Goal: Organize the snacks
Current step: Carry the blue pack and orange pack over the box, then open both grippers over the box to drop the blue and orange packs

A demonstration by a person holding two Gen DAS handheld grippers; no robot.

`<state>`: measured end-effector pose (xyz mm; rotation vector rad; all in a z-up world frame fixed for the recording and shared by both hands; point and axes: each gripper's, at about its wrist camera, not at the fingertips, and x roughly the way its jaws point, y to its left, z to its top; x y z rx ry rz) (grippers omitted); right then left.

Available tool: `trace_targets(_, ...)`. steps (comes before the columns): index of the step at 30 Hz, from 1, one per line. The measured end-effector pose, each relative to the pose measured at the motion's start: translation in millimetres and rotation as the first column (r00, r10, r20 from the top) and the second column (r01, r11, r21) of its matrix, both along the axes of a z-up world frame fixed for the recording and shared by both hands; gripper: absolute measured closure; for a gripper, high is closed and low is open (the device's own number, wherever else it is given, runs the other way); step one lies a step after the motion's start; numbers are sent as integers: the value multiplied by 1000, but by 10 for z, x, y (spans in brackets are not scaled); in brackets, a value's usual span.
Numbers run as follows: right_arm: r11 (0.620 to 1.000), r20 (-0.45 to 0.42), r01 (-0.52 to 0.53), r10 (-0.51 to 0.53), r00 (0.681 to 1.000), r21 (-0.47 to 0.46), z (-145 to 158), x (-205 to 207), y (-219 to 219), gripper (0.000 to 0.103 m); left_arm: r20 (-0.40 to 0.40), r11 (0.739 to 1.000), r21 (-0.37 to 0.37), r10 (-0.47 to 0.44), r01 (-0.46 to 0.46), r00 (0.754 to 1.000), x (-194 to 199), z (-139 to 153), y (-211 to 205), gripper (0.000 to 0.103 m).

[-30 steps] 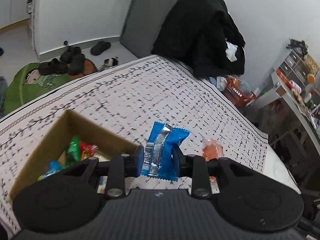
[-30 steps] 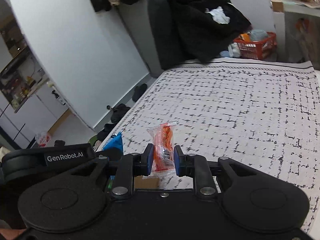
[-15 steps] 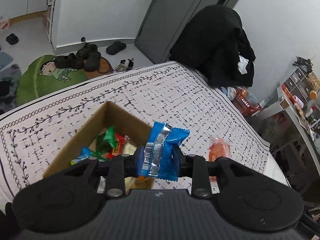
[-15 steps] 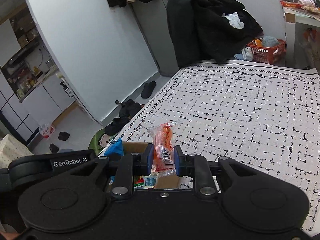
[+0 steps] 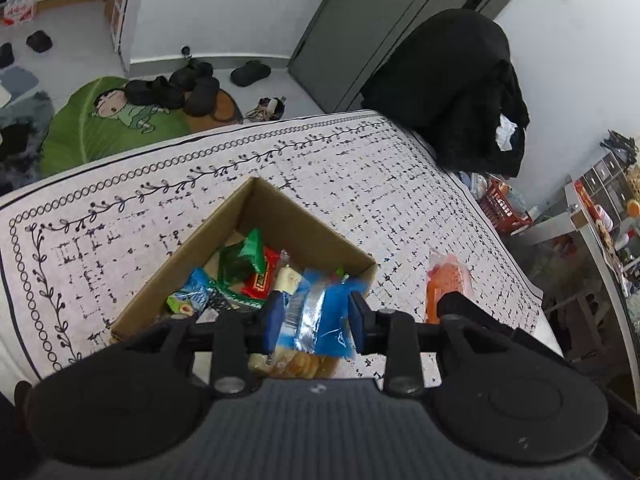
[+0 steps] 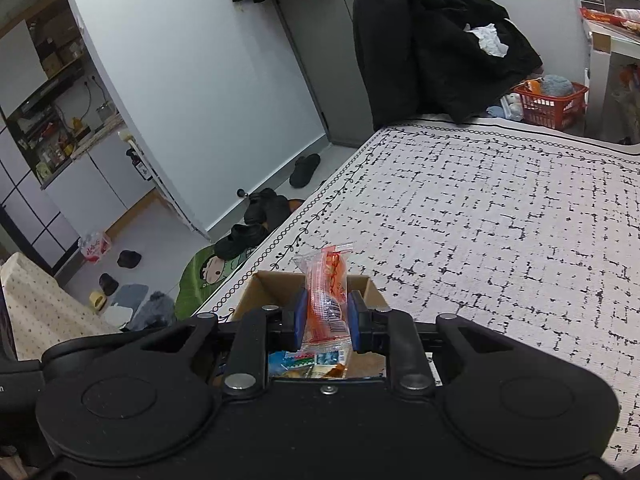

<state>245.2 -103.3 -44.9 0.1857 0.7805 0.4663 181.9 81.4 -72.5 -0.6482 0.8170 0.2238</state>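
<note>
An open cardboard box (image 5: 296, 208) holding several snack packets stands on the patterned tablecloth (image 5: 360, 168). My left gripper (image 5: 316, 316) hangs over the box's near corner with its jaws opening. A blue snack packet (image 5: 332, 320) sits between its pads, slipping down toward the box. Just right of the box is an orange snack packet (image 5: 446, 280). In the right wrist view that orange packet (image 6: 326, 296) stands upright with my right gripper (image 6: 326, 322) shut on it, above the near edge of the box (image 6: 276, 280).
A black coat (image 5: 452, 92) drapes over a chair at the table's far end, with a red basket (image 5: 502, 208) on the floor beside it. Shoes (image 5: 180, 88) and a green mat (image 5: 100, 128) lie on the floor past the table's left edge.
Both grippers have moved over the box, which now lies right beneath them. The blue packet has dropped lower between the left pads. The orange packet stays clamped.
</note>
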Motion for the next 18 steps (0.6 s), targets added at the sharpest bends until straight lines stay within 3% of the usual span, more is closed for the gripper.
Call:
trace_targets(4, 1000, -4, -9, 9, 1000, 2, 6, 3, 89, 82, -6, 1000, -1, 24, -24, 1000, -33, 12, 107, 66)
trace_targets(18, 994, -22, -48, 50, 999, 101, 172, -23, 251, 79, 6, 997, 18, 70, -70, 998, -241, 259, 398, 31)
